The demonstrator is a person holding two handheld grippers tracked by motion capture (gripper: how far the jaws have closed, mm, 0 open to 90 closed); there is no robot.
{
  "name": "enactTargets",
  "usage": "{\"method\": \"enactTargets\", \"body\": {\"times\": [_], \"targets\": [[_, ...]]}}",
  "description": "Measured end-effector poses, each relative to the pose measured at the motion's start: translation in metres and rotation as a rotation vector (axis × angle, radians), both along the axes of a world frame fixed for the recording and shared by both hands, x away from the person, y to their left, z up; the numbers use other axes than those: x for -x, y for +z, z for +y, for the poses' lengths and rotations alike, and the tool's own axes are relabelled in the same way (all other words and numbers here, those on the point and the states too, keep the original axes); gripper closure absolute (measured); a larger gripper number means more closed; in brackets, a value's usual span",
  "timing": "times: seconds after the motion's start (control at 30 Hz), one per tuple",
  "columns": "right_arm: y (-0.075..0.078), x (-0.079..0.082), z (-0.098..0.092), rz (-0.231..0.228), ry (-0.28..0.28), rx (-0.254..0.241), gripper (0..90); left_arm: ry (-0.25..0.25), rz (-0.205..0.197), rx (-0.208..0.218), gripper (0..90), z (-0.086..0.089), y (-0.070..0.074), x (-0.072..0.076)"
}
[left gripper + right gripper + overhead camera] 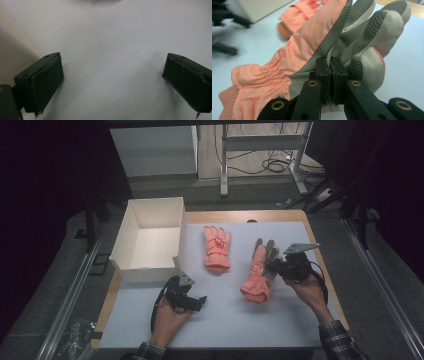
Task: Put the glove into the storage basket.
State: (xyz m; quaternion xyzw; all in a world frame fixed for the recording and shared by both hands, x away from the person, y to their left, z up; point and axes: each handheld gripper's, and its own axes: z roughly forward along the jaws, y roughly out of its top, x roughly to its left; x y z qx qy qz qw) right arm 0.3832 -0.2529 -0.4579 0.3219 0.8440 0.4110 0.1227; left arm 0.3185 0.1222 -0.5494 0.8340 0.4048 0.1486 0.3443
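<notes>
High view: right gripper pinches glove, long axis running 12 to 6, cuff at 6; white box lies at 10 across mat, past second glove.

Left gripper view: left gripper spread wide over bare mat.

Right gripper view: jaws clamped on glove's grey palm.
</notes>
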Motion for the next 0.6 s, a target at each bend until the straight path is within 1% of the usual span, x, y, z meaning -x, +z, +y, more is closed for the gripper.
{"method": "enactTargets", "body": {"times": [0.1,0.2,0.37,0.5,0.6], "targets": [[0.0,0.009,0.003,0.008,0.046,-0.004,85.6,-0.001,0.0,-0.001,3.3,0.0,0.0,0.0],[-0.003,0.015,0.007,0.03,0.081,-0.018,85.6,0.001,0.002,0.001,3.3,0.0,0.0,0.0],[-0.012,0.021,0.018,0.057,0.158,-0.013,85.4,0.003,0.001,0.004,3.3,0.0,0.0,0.0],[-0.019,0.02,0.027,0.068,0.209,0.009,85.3,0.001,0.002,0.001,3.3,0.0,0.0,0.0],[-0.026,0.019,0.035,0.069,0.235,0.053,85.2,0.003,0.002,0.004,3.3,0.0,0.0,0.0]]}}
